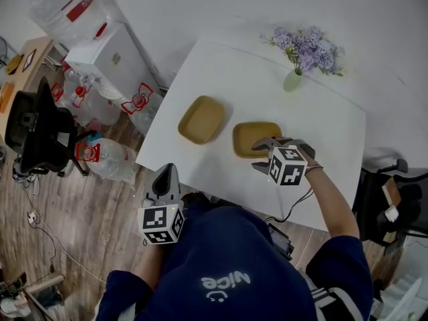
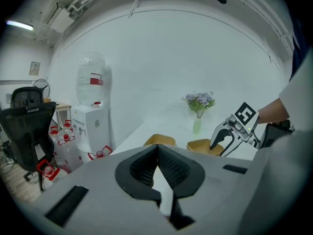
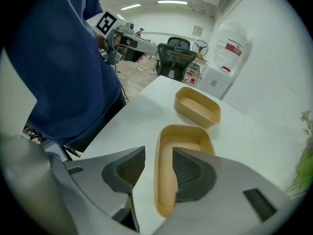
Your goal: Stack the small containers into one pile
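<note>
Two shallow yellow containers lie side by side on the white table (image 1: 321, 139). The far one (image 1: 202, 119) (image 3: 198, 106) (image 2: 159, 140) stands alone. My right gripper (image 1: 261, 156) (image 3: 159, 153) is at the near one (image 1: 251, 138) (image 3: 183, 141) (image 2: 203, 145), open, its jaws straddling the container's long side wall without pressing it. The container rests flat on the table. My left gripper (image 1: 166, 172) (image 2: 157, 163) is shut and empty, hanging just off the table's front left edge, apart from both containers.
A small green vase of purple flowers (image 1: 293, 79) stands at the table's far side. Left of the table are a water dispenser (image 1: 110, 59), several large water bottles (image 1: 107, 156) on the wooden floor and a black office chair (image 1: 40, 129).
</note>
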Demonstrator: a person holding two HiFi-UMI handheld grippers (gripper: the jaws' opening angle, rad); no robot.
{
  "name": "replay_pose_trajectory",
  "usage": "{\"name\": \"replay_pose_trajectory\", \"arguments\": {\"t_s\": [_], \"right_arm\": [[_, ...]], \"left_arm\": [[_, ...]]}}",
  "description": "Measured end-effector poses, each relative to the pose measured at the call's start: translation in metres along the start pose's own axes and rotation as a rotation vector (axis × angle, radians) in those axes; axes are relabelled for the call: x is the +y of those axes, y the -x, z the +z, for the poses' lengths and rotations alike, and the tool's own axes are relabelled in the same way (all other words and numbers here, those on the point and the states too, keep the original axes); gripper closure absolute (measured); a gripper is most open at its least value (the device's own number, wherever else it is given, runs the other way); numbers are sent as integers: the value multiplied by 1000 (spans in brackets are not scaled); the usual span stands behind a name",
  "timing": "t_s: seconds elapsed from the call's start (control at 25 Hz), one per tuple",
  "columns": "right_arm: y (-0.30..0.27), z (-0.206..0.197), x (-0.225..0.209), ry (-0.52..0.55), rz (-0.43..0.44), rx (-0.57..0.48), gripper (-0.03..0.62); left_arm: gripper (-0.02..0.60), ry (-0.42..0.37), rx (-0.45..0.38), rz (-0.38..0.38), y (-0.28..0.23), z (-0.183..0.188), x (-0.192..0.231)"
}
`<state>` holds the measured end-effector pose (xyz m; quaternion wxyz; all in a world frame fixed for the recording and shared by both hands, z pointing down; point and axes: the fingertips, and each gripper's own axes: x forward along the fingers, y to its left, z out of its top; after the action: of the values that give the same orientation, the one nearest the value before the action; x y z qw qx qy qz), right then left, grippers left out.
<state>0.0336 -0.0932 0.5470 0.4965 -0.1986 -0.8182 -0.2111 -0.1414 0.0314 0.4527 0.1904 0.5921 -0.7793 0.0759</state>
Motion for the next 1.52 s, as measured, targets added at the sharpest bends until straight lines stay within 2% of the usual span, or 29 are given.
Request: {"name": "replay_pose_trajectory", "arguments": {"t_s": [0.32,0.6,0.76,0.96,1.2,1.52], "right_arm": [[14,59,-29,81,-101,-93,419],[5,108,-76,224,-175,-77,419],[-17,114,-92,296,-147,-9,419],[-55,103,-95,387,-63,112,419],[-87,100,-93,445,5,177,419],[-111,95,-100,535,2,227,421]], "left_arm": [[563,14,-2,-33,-1,0,0],[563,39,-5,-18,0,-2,14],[563,60,-2,8,1,-2,31],[563,69,8,43,2,-3,57],[563,87,21,56,-6,-5,78],[563,77,29,38,-21,-3,92]]}}
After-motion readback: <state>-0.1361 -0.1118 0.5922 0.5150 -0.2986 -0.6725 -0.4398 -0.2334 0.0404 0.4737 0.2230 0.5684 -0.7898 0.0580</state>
